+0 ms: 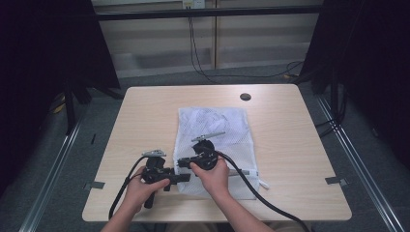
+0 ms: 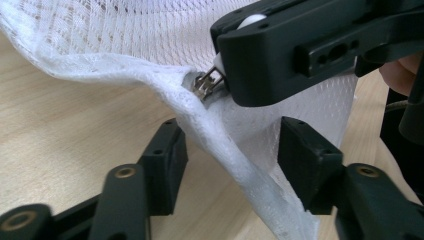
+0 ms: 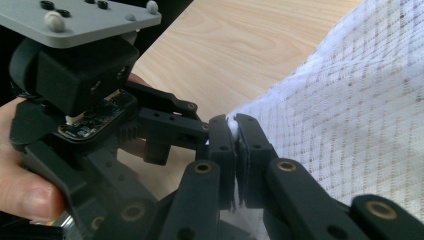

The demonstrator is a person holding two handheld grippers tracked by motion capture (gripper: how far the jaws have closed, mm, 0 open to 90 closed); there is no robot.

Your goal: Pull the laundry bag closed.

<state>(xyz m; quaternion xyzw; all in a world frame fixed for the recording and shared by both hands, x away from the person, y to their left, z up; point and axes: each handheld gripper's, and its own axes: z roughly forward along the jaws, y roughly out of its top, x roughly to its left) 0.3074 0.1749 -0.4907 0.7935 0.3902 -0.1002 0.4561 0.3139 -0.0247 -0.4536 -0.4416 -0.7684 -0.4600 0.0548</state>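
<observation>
Two hand-held grippers work at the lower left corner of a white mesh bag point(image 1: 212, 145) lying mid-surface point(image 1: 145, 111) in the high view. In the left gripper view, the left hand-held gripper point(image 2: 230, 150) straddles the bag's edge, half-open, below the zipper pull point(image 2: 204, 86). In the right gripper view, the right hand-held gripper point(image 3: 235, 145) is clamped on the bag's edge. Judging by this, the zipper work is just beginning.

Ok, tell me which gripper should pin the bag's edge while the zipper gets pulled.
Left. The right gripper is already shut on the zipper pull of the white mesh bag. The left gripper has its fingers straddling the bag's edge just below, not pressing yet, so it likely clamps next.
</observation>
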